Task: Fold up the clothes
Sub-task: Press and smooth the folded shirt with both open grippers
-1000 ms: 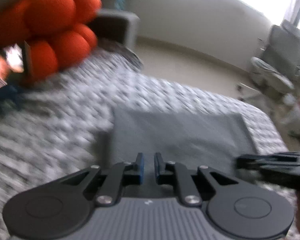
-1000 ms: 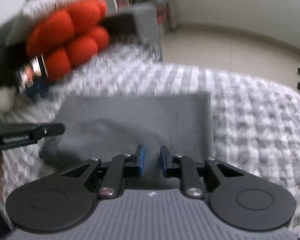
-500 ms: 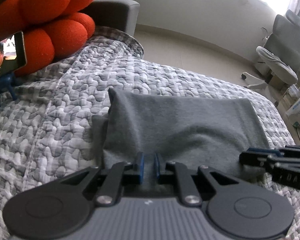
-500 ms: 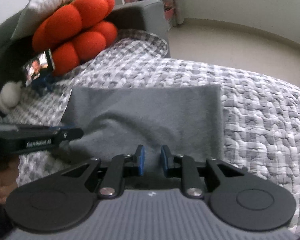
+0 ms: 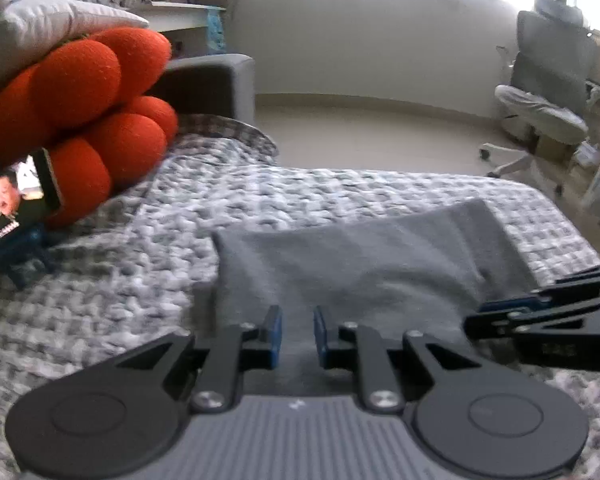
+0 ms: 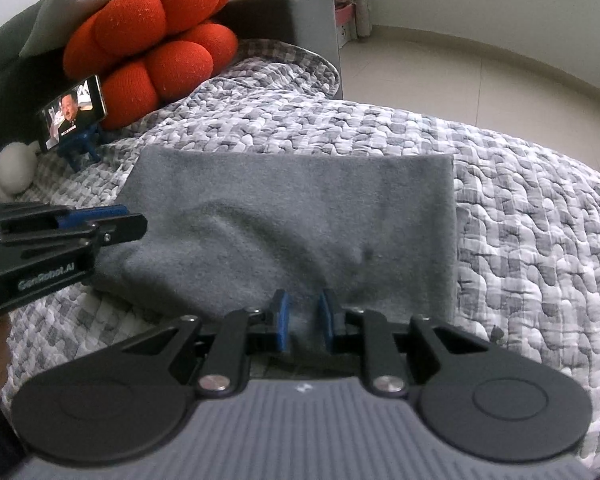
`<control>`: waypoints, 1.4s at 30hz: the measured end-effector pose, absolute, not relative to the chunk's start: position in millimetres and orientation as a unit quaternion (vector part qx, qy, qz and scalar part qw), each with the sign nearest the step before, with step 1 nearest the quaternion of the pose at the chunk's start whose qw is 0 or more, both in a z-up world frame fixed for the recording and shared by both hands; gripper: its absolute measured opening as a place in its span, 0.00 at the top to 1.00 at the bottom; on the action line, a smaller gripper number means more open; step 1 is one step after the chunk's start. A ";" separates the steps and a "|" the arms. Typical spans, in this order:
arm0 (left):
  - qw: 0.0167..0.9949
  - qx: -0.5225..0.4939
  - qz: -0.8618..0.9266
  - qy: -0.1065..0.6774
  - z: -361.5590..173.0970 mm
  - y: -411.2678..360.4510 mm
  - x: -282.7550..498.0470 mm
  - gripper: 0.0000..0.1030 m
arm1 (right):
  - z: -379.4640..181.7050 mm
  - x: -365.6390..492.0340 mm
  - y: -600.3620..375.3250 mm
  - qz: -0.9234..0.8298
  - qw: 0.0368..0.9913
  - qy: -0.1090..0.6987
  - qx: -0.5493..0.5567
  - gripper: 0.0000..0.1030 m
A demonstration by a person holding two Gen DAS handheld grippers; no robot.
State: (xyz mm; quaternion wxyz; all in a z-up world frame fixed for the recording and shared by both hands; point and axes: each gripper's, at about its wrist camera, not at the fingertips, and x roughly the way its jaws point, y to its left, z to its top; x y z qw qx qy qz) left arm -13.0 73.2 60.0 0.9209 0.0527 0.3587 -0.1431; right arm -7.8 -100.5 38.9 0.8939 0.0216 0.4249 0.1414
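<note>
Grey garment [image 6: 292,216], grey-white patterned quilt [image 6: 520,240]

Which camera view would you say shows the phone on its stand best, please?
The right wrist view: the phone is sharp and whole, with its blue stand visible below. The left wrist view shows it blurred and cut off by the frame's left edge.
</note>
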 end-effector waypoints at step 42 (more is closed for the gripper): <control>0.894 -0.022 -0.133 0.427 53.4 104.0 14.2 0.82 | 44.1 -12.0 -143.9 0.153 0.893 0.422 -0.013 0.75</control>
